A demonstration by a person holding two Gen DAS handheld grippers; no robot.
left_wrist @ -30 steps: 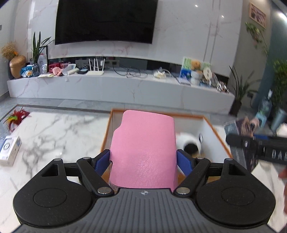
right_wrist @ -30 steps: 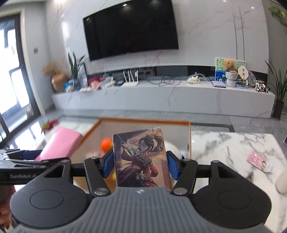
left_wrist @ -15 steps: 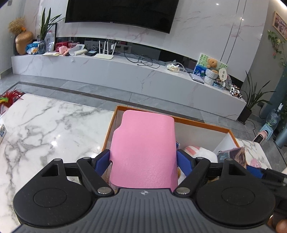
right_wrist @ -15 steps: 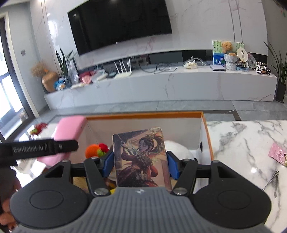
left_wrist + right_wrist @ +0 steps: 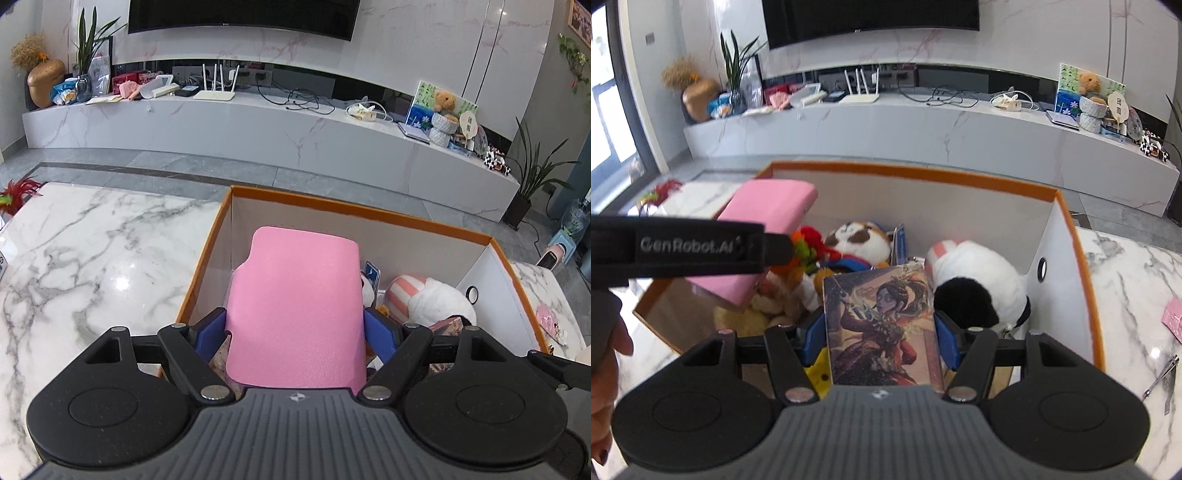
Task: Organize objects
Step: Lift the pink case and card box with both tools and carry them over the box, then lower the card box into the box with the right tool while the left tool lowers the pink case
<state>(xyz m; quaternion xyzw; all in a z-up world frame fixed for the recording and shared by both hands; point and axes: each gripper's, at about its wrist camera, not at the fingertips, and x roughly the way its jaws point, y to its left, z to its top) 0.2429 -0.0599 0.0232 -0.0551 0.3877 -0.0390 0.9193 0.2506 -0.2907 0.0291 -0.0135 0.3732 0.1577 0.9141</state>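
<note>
A pink case (image 5: 295, 314) was clamped in the left gripper (image 5: 295, 332) and a card (image 5: 884, 325) in the right gripper (image 5: 881, 332), both held over the box (image 5: 1067, 266) of toys (image 5: 975, 284).

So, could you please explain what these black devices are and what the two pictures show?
They are hand-held grippers, one in each of a person's hands, each with a camera looking forward along its two fingers. So each picture is one gripper's own view.

The left gripper is shut on a pink case. The right gripper is shut on an illustrated card. Both are held over an open box with an orange rim, which stands on a marble table. Inside lie soft toys, among them a black and white plush. The right view also shows the left gripper from the side.
</note>
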